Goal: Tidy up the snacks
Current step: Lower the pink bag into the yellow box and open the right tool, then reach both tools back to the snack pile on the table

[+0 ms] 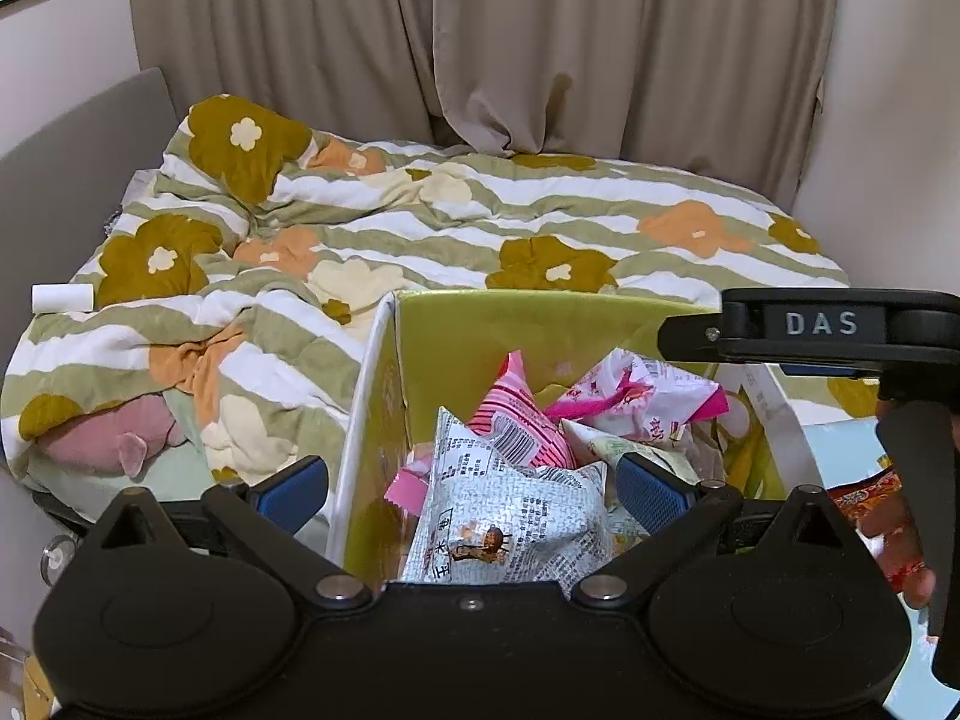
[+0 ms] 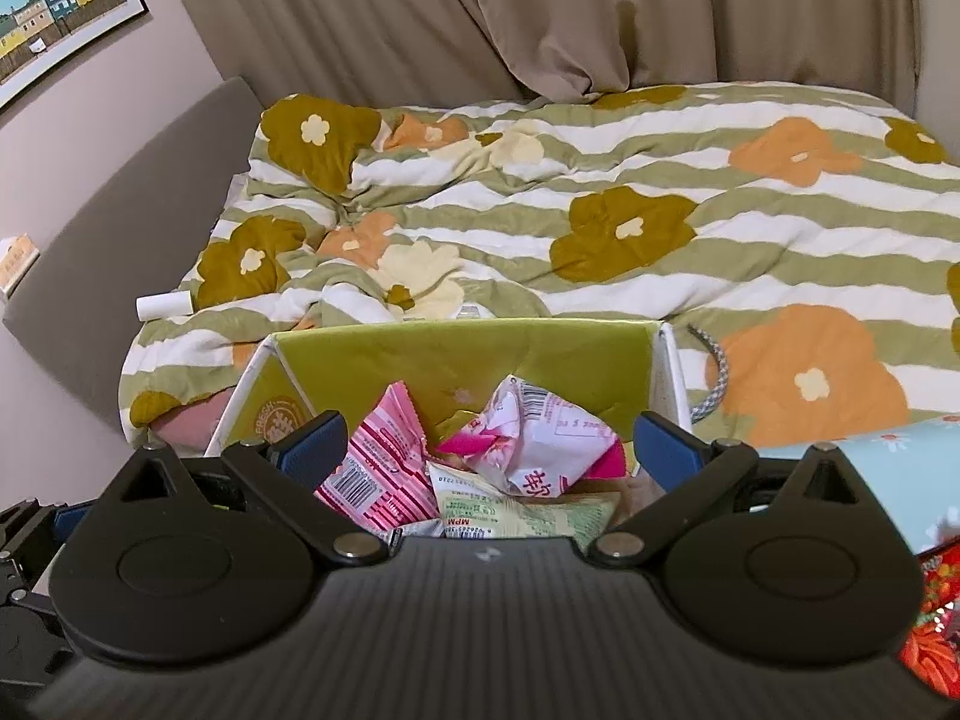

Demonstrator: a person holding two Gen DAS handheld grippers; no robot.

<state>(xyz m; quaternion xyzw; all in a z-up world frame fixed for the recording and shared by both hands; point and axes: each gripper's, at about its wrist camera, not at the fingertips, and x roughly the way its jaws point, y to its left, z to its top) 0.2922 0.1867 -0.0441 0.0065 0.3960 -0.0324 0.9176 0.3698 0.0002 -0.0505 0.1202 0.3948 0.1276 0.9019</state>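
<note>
My right claw (image 2: 489,450): spread wide, nothing between its pads.
My left claw (image 1: 474,486): wide, straddling the box wall, gripping nothing.
Snack packets (image 2: 528,444): heaped in the green box (image 2: 456,354), centre frame.
Handling: light, crinkly, slippery, probably crushable.
Hold: pinch a sealed edge.

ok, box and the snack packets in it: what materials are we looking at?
Box: looks like coated cardboard, matte green inside, white outside, with folded corners and thin straight walls. Snack packets: likely thin plastic film, slightly glossy, crinkled, with crimped serrated ends and printed barcodes. The grey-white packet looks like the same film.
</note>
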